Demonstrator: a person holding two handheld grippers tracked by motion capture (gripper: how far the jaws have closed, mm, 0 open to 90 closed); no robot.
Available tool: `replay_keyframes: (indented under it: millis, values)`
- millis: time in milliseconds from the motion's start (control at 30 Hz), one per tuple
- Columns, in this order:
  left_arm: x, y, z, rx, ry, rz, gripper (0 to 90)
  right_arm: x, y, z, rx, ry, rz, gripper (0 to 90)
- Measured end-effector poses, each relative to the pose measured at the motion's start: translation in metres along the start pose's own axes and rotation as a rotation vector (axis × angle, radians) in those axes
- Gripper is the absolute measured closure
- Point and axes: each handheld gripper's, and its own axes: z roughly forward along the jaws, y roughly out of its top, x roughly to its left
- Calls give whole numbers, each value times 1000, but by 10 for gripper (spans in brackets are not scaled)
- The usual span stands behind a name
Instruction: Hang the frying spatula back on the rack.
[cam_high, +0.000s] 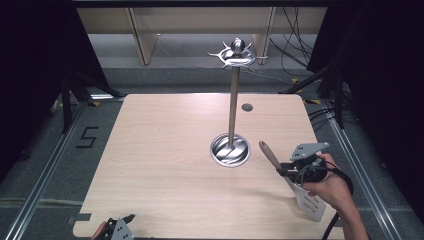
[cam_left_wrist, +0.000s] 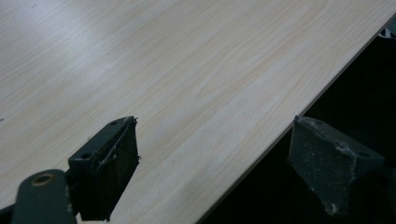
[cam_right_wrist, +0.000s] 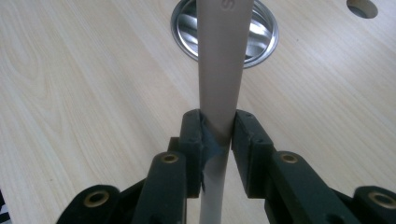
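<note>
A spatula is lifted off the table at the right. Its tan handle (cam_high: 270, 155) points up and left toward the stand, and its white slotted blade (cam_high: 310, 202) hangs low near the front right corner. My right gripper (cam_high: 282, 170) is shut on the handle. In the right gripper view the two pads (cam_right_wrist: 191, 135) clamp the handle (cam_right_wrist: 222, 60) from both sides. A metal utensil stand has a round base (cam_high: 230, 149), a tall pole (cam_high: 233, 105) and a crown of hooks (cam_high: 237, 54). My left gripper (cam_high: 125, 221) rests open at the table's front left edge.
The light wooden table (cam_high: 165, 150) has a small round hole (cam_high: 247, 107) behind the stand. In the left gripper view the open jaws straddle the table's edge (cam_left_wrist: 261, 154), with dark floor beyond. Black curtains and cables surround the table.
</note>
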Motion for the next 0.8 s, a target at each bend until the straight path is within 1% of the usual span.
replay_keyframes:
  millis: [67,100,133,167,200,233,267,300,333,367,400,433,467,533,567,633,667,700,767,800]
  values:
    - [0,0,0,3,3,1,151,0,0,-3,-16,-4,10,749]
    - [-1,0,0,-2,3,-7,151,-1,1,-5,-17,-10,17,750]
    - [-1,0,0,-2,-1,-7,151,-1,1,-5,-35,-17,23,750]
    - [-1,0,0,-4,-3,-7,151,-1,1,-8,-33,-17,24,749]
    - [0,0,-1,3,-9,1,151,1,2,-8,-46,-15,36,750]
    - [0,0,-1,11,-13,10,151,1,2,-9,-54,-19,29,750]
    - [1,0,-1,8,-8,11,151,0,3,-13,-36,-5,29,749]
    - [0,0,0,-2,-1,-2,151,0,4,-15,-51,-10,39,750]
    - [0,0,0,4,6,2,151,-2,4,-15,-58,-7,26,750]
    - [0,0,0,4,7,0,151,-1,4,-16,-70,-5,31,750]
    - [-1,0,0,0,3,-5,151,0,5,-18,-74,-8,43,750]
    - [0,0,-1,3,-5,1,151,-2,5,-18,-87,-4,33,750]
    - [0,0,-1,9,-12,9,151,-2,6,-20,-98,-10,36,750]
    - [0,0,-1,9,-12,9,151,-2,6,-22,-108,-15,42,750]
    - [0,0,-1,9,-12,9,152,-2,7,-22,-121,-13,35,750]
    - [-1,0,0,-6,0,-9,151,-1,7,-24,-142,-18,51,750]
    - [0,0,-1,4,-8,3,151,-1,8,-25,-155,-19,57,750]
    - [0,0,-1,9,-14,8,151,-2,8,-26,-164,-17,54,750]
    - [0,0,-1,9,-11,7,151,-2,9,-27,-186,-17,62,751]
    - [1,0,-2,23,-16,16,151,-2,9,-28,-198,-17,63,751]
